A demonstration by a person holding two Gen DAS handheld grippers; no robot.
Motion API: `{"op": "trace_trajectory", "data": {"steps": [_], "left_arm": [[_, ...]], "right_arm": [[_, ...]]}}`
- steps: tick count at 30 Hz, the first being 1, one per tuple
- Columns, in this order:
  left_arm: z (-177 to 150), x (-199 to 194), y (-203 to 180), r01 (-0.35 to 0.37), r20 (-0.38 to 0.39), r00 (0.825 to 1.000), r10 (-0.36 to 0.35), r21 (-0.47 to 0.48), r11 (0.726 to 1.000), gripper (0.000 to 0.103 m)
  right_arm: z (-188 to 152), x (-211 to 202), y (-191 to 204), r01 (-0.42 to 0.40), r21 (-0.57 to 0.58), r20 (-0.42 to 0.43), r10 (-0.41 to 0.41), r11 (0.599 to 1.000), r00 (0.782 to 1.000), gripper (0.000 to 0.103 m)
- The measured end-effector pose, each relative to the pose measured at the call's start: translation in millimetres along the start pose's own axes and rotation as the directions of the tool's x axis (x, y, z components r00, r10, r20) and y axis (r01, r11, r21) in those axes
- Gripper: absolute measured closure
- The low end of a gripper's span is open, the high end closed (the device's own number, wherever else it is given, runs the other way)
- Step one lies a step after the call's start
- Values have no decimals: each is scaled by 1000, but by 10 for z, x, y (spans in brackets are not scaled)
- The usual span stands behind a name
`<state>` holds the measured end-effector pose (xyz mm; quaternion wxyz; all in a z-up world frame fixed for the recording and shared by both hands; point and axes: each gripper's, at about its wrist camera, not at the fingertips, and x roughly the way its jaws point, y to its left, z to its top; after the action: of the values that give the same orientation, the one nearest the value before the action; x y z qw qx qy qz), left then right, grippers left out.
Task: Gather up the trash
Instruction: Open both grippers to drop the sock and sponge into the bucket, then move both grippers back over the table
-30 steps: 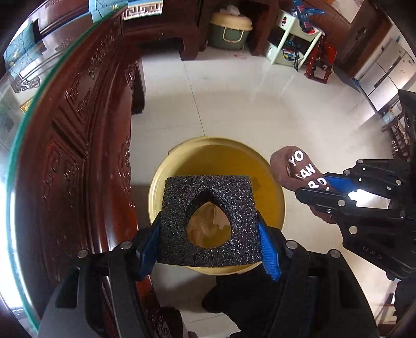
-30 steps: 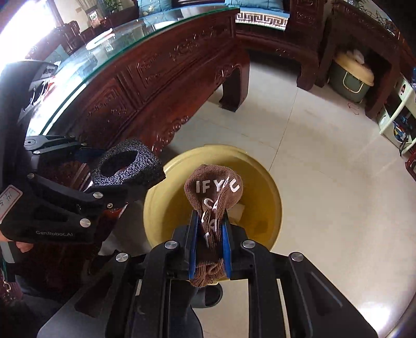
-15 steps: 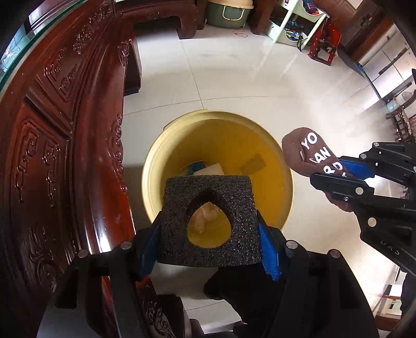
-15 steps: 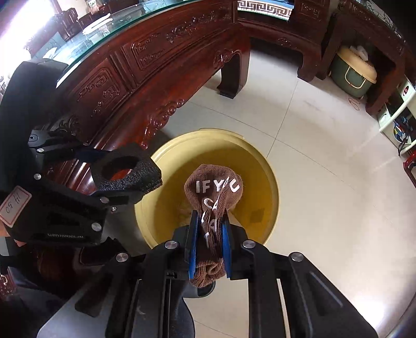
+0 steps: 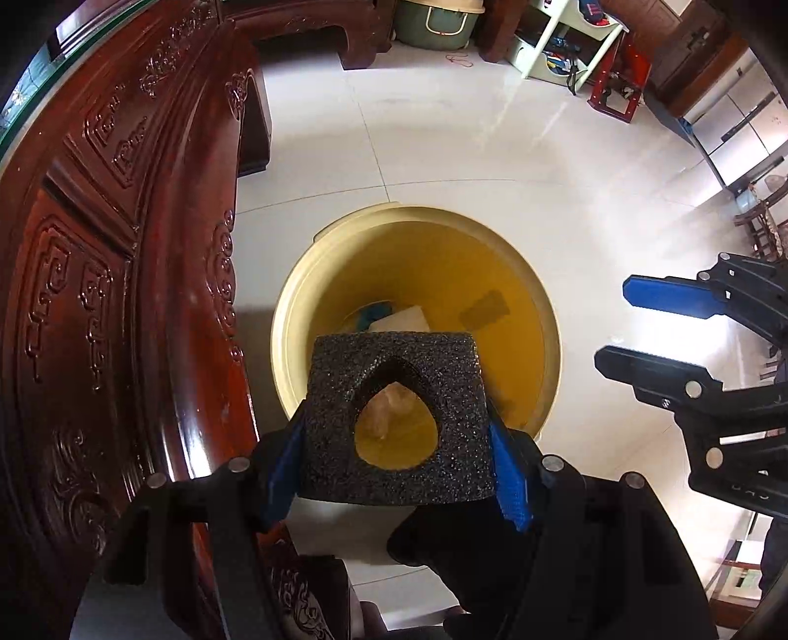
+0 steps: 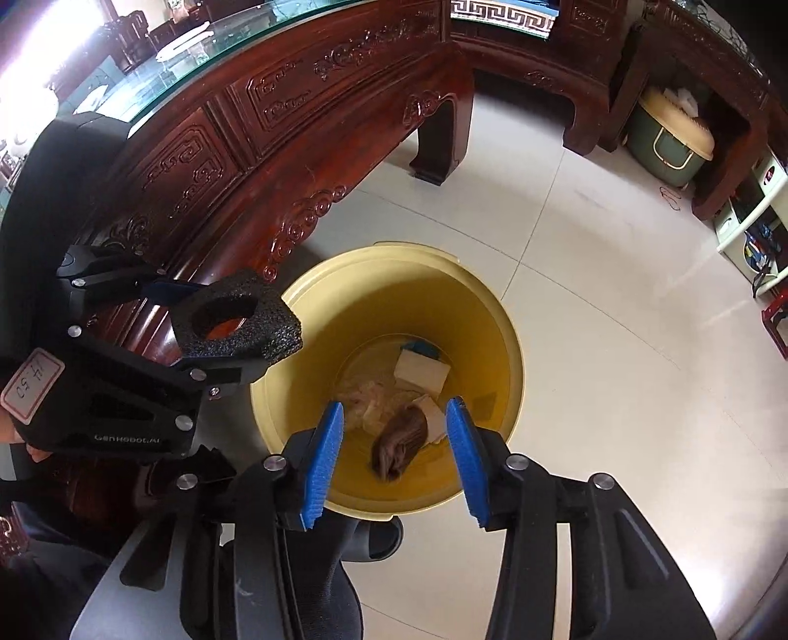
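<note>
1. Two grippers hang over the round yellow plastic bin on the pale tiled floor, both pointing steeply down.
2. The right gripper has just been opening. Its blue pads stand apart with nothing pinched, and the brown knitted sock lies down inside the bin, seen in the gap between them. It sits on the near side of the bin floor, next to a cream-coloured flat card piece and some pale crumpled wrapping.
3. The left gripper is clamped on a black speckled foam block with a teardrop hole, blue pads pressing both its side faces. In the left wrist view the block hangs over the near rim of the bin. In the right wrist view it sits at the bin's left edge.
4. Tight side: the carved dark red wooden table with a glass top runs right along the left of the bin, and the rim is just beside its carved apron.
5. Open side: to the right and far side it's bare tile, plenty of room. The clutter is well away: a green tub with a cream lid under a far wooden bench, plus a white shelf unit and a red stool.
6. In the left wrist view the right gripper sits right of the bin rim, over bare tile.
</note>
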<state>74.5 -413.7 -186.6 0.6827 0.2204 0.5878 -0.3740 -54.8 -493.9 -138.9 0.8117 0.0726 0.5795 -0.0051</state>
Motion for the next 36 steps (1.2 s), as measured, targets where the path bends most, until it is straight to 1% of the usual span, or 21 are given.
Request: {"op": "trace_trajectory", "data": {"steps": [7,11,16,17,19,21,24,27,30,34,36], "left_arm": [[34,55,-32,6,-17,1000,-6,8,1000,38],[118,153,-58,15,-45,999,-15,19,1000,37],[167,182,-180,-15,-50,999,19,79,997,33],[166,185,-186,-13,-52,999,17,82,997,29],[159,183,-193,-19,-50,998,23,92,996,28],[151,176,-199,-44,-44,998,48,104,994,27],[157,162,-157,-39,-42,998,43,89,995,27],[157,137,-130,-49,-27,998,51,75,996,27],[164,80,-118,-40,-9,999,41,51,998,27],[129,-94,-128,-41,47,998,39,43,998,27],[100,-231,-114,-46,89,995,42,33,998,27]], "right_arm": [[-20,-24,-19,16,-8,-2,-16,1000,1000,59],[-49,-30,-75,27,7,-1,-27,1000,1000,59],[-94,-45,-124,42,17,-9,-42,999,999,58],[-99,-42,-122,47,19,-10,-46,999,999,58],[-111,-37,-133,39,24,-13,-39,999,999,58],[-122,-41,-141,41,26,-14,-41,999,999,58],[-125,-51,-143,40,27,-15,-40,999,999,58],[-133,-64,-123,42,24,-12,-41,999,999,58],[-134,-98,-93,45,24,-5,-45,999,999,58],[-149,-216,-28,49,28,16,-50,998,999,58],[-160,-316,31,54,25,36,-55,998,998,58]]}}
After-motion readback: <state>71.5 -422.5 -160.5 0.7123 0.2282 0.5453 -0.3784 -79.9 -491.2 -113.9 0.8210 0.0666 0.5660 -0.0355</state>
